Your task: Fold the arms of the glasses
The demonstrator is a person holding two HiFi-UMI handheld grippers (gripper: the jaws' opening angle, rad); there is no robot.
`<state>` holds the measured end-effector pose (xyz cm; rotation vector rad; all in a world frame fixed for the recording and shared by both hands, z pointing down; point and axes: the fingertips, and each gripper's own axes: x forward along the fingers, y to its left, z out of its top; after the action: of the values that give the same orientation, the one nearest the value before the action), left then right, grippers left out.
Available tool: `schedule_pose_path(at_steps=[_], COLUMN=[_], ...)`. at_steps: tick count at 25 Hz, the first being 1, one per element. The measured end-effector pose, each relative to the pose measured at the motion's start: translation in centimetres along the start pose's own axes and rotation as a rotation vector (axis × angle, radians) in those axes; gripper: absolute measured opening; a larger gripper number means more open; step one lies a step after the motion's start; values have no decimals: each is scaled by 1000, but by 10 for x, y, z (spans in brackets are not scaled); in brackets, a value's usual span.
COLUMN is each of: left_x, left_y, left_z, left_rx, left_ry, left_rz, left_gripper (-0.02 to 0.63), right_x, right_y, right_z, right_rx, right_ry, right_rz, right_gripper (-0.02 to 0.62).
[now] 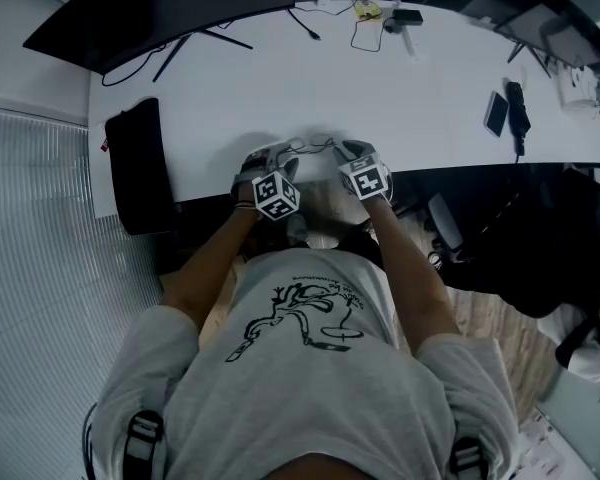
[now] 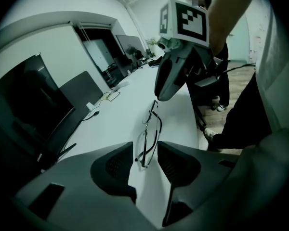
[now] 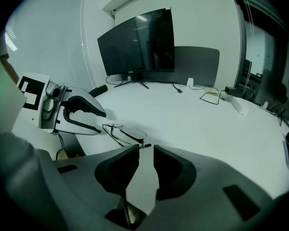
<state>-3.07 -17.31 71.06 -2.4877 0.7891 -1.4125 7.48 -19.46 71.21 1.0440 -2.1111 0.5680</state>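
Left hand-held gripper (image 2: pixel 145 150), jaws apart, flanks glasses (image 2: pixel 147 125) on table (image 2: pixel 176 121)

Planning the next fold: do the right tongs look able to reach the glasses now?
Likely yes: the glasses lie just ahead of the right tongs on the table, jaws apart, nothing between.
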Motion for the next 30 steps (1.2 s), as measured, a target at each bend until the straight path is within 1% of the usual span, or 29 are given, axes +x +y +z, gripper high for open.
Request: schedule_pose_path(at_steps=[4, 8, 10, 14, 19, 21, 27, 30], left_x=[-20, -45, -60, -91, -131, -147, -193, -216], left_y=[10, 21, 27, 39, 58, 66, 88, 94], left_z=[8, 22, 30, 49, 75, 86, 118, 131], left_rx=[-149, -300, -362, -421, -546, -584, -662, -669], left_ry=[-52, -126, -168, -246, -352, -395, -502, -540], left_rz=[16, 34, 45, 73, 82, 87, 95, 103], left_gripper=[167, 117, 88, 48, 34, 31, 26, 25], right_x=[-21, -49, -65, -102, -147, -165, -211, -232], right_y=[-3, -1, 2, 11, 24, 30, 49, 59], right_z=[13, 33, 45, 74, 107, 120, 158, 176], right_rx=[21, 40, 37, 43, 45, 39, 9, -18], right_ry=[-66, -141, -181, -259, -348, -377, -450, -478], right_rz=[-5, -3, 1, 8, 12, 14, 23, 24], right_gripper=[87, 77, 72, 63, 55, 55, 52, 50])
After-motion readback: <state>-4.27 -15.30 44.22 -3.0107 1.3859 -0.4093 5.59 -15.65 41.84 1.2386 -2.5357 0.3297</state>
